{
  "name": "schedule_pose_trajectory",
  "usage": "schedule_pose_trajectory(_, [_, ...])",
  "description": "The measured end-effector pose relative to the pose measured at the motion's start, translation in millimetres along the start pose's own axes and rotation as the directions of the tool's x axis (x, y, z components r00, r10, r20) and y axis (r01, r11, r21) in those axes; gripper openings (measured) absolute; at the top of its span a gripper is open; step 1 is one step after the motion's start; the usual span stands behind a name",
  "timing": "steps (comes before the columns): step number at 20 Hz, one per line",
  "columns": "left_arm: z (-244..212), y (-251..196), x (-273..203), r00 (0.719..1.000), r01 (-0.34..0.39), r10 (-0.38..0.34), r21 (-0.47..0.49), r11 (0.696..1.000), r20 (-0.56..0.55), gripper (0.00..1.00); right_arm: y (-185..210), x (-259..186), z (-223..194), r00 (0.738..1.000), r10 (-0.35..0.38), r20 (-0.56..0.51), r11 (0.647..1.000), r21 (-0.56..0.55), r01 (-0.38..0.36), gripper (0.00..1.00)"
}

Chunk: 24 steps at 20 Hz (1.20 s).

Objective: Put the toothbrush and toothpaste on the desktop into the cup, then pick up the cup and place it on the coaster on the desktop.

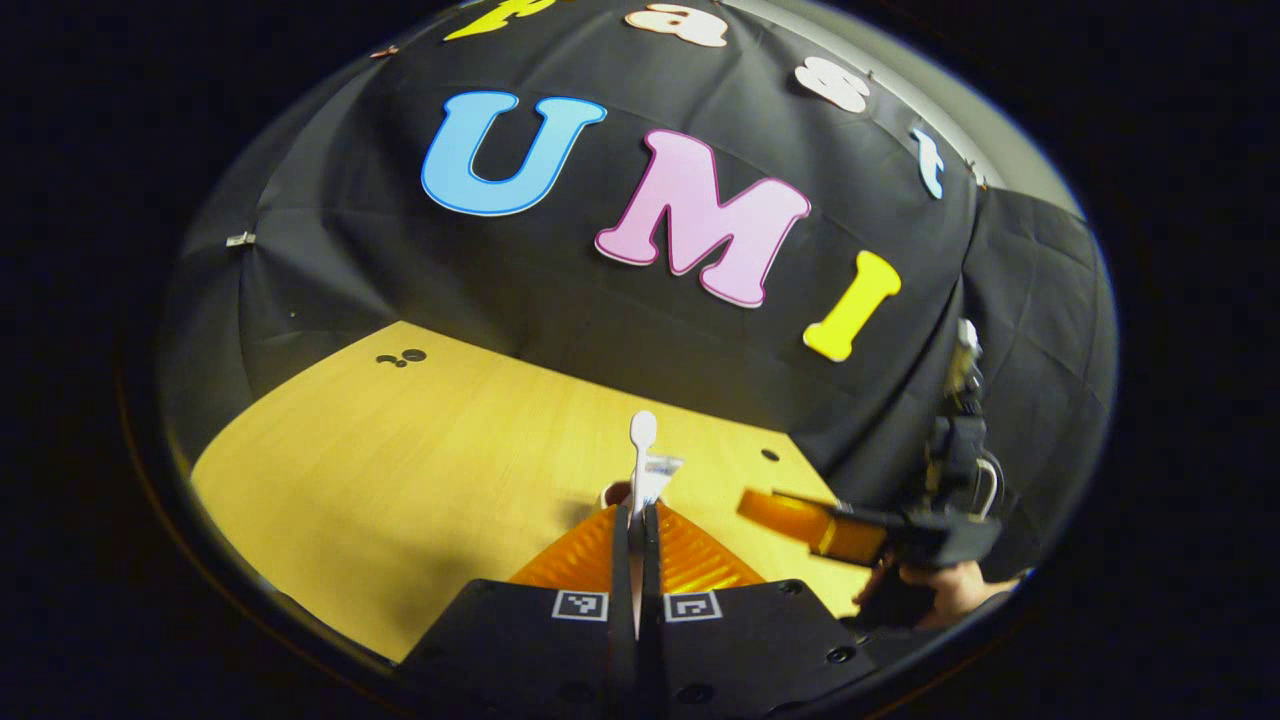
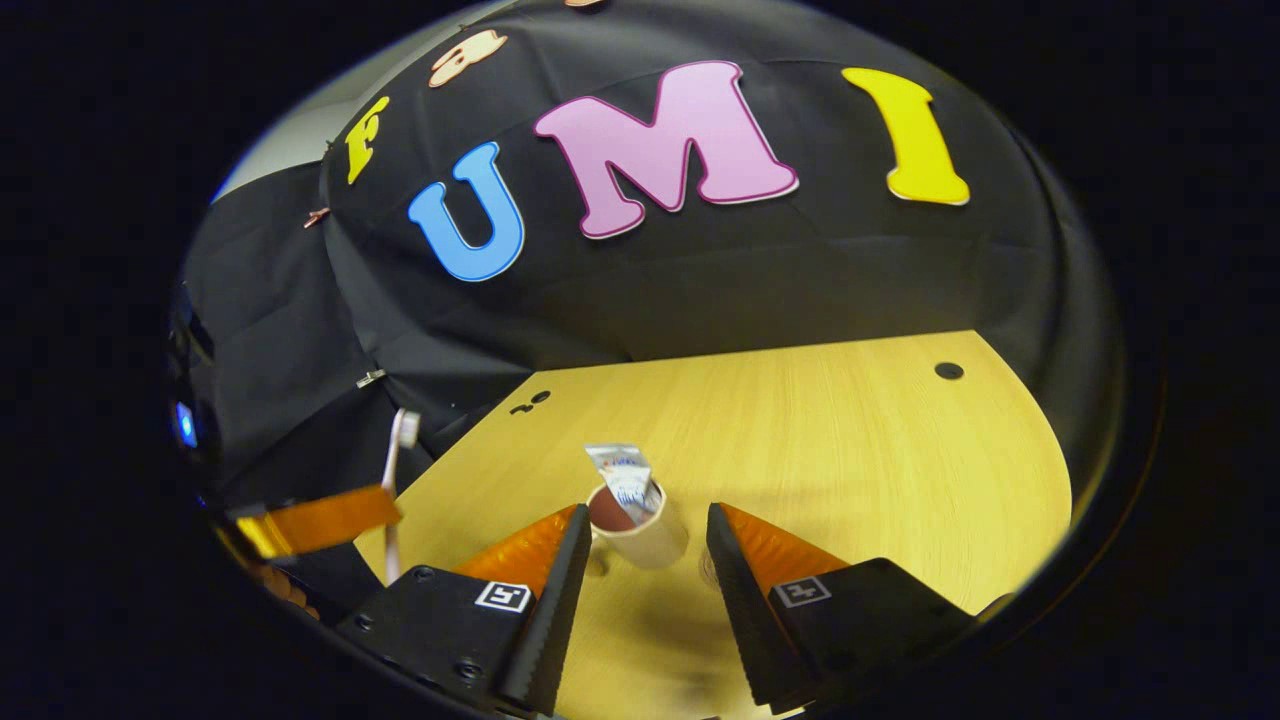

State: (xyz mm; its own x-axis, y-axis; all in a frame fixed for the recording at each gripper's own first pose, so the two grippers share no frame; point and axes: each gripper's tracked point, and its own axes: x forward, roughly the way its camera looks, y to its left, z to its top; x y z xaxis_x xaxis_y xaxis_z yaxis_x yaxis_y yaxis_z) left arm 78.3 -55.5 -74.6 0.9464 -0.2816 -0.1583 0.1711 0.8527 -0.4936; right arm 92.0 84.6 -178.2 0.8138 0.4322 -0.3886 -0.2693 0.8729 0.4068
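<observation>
My left gripper (image 1: 637, 515) is shut on a white toothbrush (image 1: 643, 438), which stands upright between its fingers, head up. Just beyond its fingertips I see the rim of a pale cup (image 1: 612, 492) on the wooden desktop (image 1: 400, 470), with the toothpaste tube (image 1: 660, 470) sticking out of it. In the right gripper view the cup (image 2: 645, 535) stands just ahead of my open right gripper (image 2: 648, 515), the toothpaste (image 2: 625, 475) leaning out of its mouth. At the left, off the table edge, the left gripper (image 2: 325, 520) holds the toothbrush (image 2: 398, 470).
The right gripper (image 1: 800, 520) and the hand (image 1: 950, 595) holding it show at the right of the left gripper view. Small dark holes (image 1: 400, 357) (image 2: 948, 371) mark the desktop near the back. Black cloth walls close the booth behind and at the sides.
</observation>
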Motion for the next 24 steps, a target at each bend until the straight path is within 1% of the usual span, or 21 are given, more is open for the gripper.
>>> schedule_pose_trajectory(4, [14, -3, 48, 0.998, -0.002, 0.008, -0.1, 0.995, 0.058, 0.06, -25, -37, -42, 0.997, -0.021, -0.075, 0.999, 0.038, 0.024, 0.72])
schedule_pose_trajectory(6, [20, 0, 67, 0.995, -0.017, 0.03, -0.13, 0.991, 0.092, 0.06, -41, -49, -66, 0.992, -0.04, -0.12, 0.998, 0.048, 0.046, 0.72])
schedule_pose_trajectory(8, [21, 8, 84, 0.992, -0.053, 0.068, -0.138, 0.989, 0.106, 0.06, -55, -58, -88, 0.985, -0.056, -0.166, 0.995, 0.072, 0.069, 0.72])
schedule_pose_trajectory(11, [30, 22, 109, 0.982, -0.106, 0.131, -0.17, 0.98, 0.14, 0.06, -68, -69, -109, 0.975, -0.059, -0.213, 0.99, 0.114, 0.085, 0.72])
schedule_pose_trajectory(15, [38, 39, 136, 0.958, -0.147, 0.198, -0.241, 0.959, 0.205, 0.06, -81, -72, -121, 0.965, -0.045, -0.257, 0.993, 0.095, 0.071, 0.72])
schedule_pose_trajectory(19, [34, 49, 162, 0.933, -0.204, 0.264, -0.243, 0.948, 0.247, 0.06, -93, -76, -120, 0.959, -0.027, -0.282, 0.995, 0.089, 0.054, 0.72])
schedule_pose_trajectory(24, [12, 56, 183, 0.911, -0.276, 0.323, -0.205, 0.939, 0.254, 0.06, -107, -85, -130, 0.95, -0.035, -0.31, 0.998, 0.048, 0.052, 0.72])
